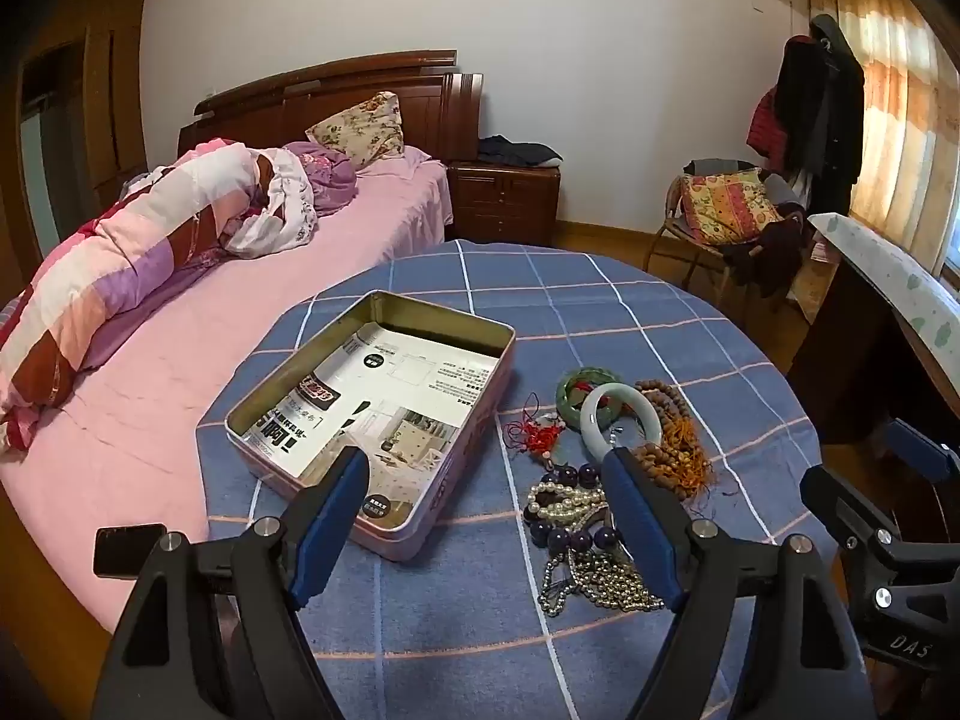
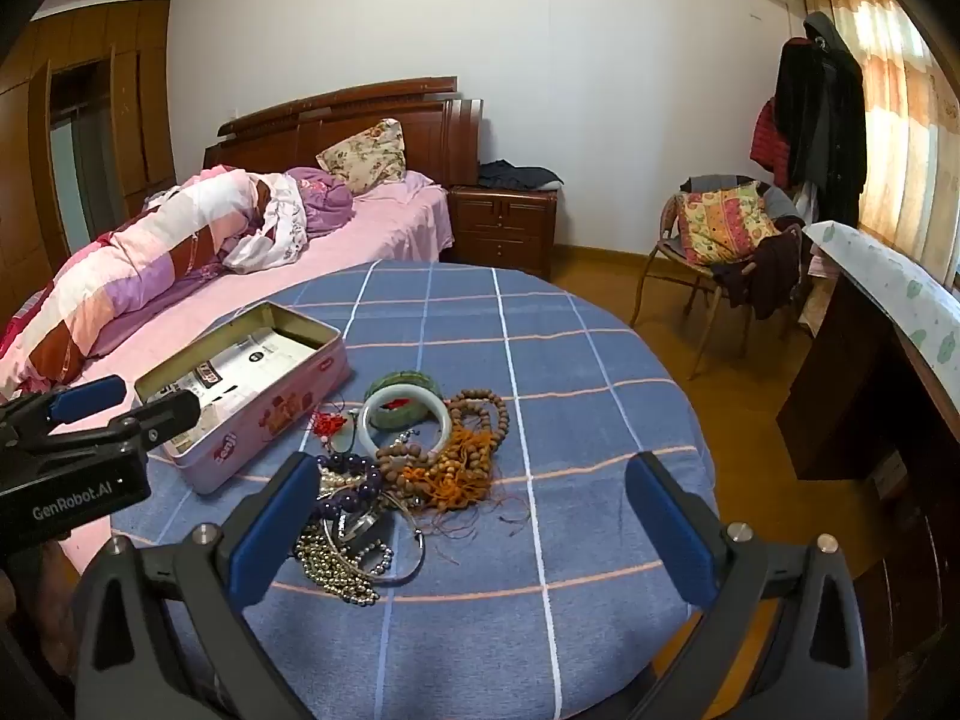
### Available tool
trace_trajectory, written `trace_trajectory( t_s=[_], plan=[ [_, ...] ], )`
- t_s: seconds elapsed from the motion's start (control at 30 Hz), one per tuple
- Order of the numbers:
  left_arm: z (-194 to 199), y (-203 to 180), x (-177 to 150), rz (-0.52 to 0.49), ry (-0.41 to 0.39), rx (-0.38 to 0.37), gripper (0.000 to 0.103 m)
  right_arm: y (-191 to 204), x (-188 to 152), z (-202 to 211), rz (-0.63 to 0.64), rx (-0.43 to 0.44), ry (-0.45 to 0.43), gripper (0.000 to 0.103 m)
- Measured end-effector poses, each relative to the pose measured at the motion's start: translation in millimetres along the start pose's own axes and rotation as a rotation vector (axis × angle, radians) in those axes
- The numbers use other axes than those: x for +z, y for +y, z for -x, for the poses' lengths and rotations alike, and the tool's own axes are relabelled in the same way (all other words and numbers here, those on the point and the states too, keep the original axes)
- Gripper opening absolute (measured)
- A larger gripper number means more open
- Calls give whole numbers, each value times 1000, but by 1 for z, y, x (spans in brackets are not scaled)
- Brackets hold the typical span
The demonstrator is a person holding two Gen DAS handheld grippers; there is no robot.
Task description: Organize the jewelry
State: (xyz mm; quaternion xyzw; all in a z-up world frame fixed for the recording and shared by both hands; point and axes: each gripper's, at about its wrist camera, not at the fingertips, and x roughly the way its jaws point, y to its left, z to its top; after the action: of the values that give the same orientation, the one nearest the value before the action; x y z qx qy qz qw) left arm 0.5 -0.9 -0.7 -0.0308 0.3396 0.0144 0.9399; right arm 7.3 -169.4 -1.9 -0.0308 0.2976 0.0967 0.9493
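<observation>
A heap of jewelry lies on the blue checked tablecloth (image 1: 630, 312): a white jade bangle (image 1: 591, 414) (image 2: 445, 420), a green bangle (image 1: 570, 381) (image 2: 414, 377), brown wooden beads with orange tassels (image 1: 672, 450) (image 2: 462, 468), purple beads (image 1: 570, 537) (image 2: 360, 483), pearl and metal bead strands (image 1: 600, 585) (image 2: 336, 570), a red knot charm (image 1: 540, 438). An open pink tin (image 1: 282, 384) (image 2: 270, 414), lined with printed paper, stands left of the heap. My left gripper (image 1: 486, 462) is open, above the tin's near corner and the heap. My right gripper (image 2: 474, 468) is open, over the heap's near side.
A dark phone (image 1: 129, 549) lies on the pink bed (image 1: 120, 420) at the left. A chair with cushions (image 2: 720, 228) stands at the back right. A dark desk (image 2: 870, 372) is at the right. The far and right parts of the cloth are bare.
</observation>
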Motion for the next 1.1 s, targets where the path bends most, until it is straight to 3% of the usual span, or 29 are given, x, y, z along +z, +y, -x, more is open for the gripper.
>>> trace_trajectory(
  t_s=[0.23, 0.43, 1.1],
  plan=[
    [-2, -8, -1, -32, 9, 8, 80, 0, 0, -1, 1, 3, 1, 103],
    [-3, 3, -1, 14, -5, -6, 80, 0, 0, 2, 0, 12, 5, 103],
    [-1, 3, 0, 14, -5, -5, 80, 5, -5, -6, 4, 18, 15, 103]
  ],
)
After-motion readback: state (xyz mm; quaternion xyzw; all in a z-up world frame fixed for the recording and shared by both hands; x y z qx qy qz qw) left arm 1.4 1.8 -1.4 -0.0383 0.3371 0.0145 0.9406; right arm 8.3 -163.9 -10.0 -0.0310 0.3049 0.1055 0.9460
